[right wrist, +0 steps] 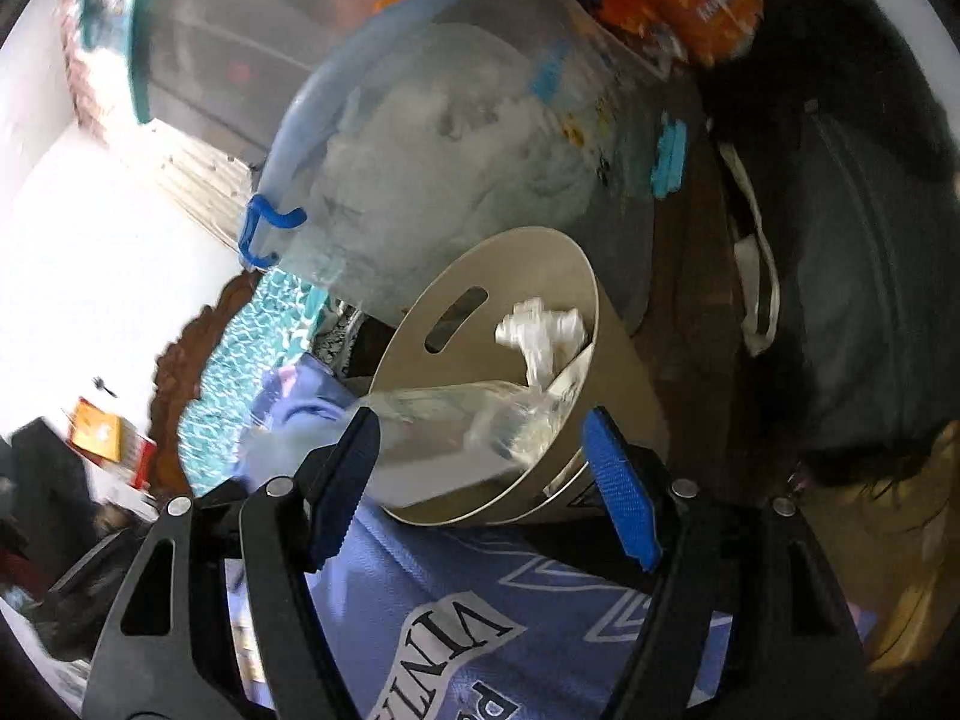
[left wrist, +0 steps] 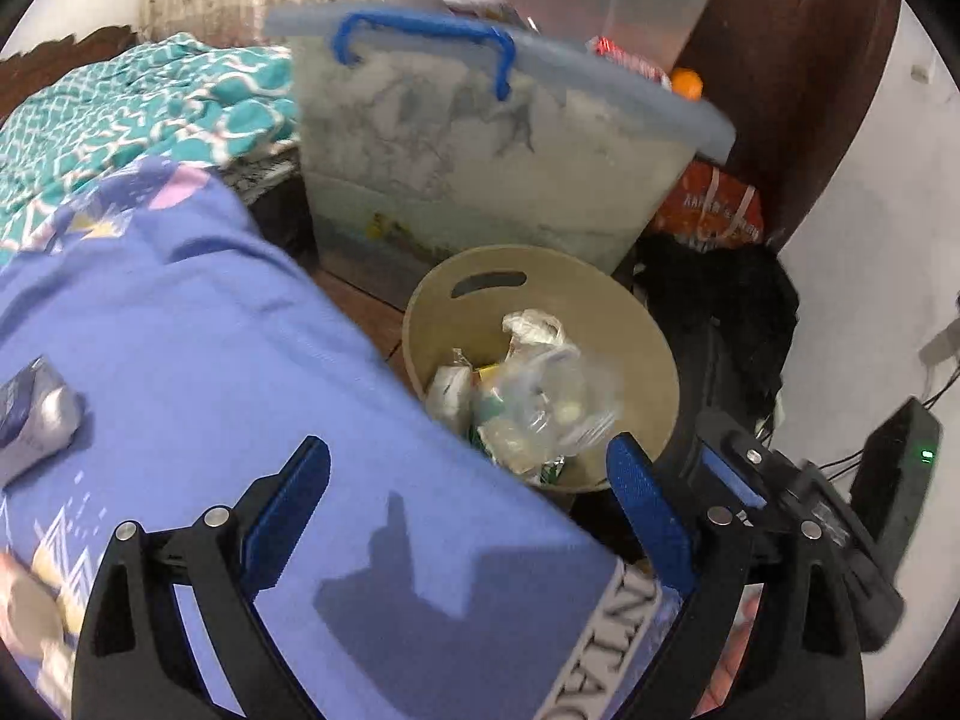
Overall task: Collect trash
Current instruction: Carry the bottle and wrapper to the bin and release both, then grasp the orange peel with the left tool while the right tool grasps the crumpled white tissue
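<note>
Beside the bed a tan bin stands on the floor, holding crumpled plastic trash. Both sets of jaws stand open and empty. Such trash is light, soft and slippery; best pinched at a bunched fold.

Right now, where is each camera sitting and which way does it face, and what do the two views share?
Left wrist: on the left tongs, looking down over a purple blanket at the tan bin full of wrappers; its two blue-padded fingers show, open, nothing between them.
Right wrist: on the right tongs, rolled sideways, facing the same bin from close; a clear plastic bag lies across the rim, the pads open and not pressing it.
Shared: the bin, the blanket and the big clear storage box behind.
</note>
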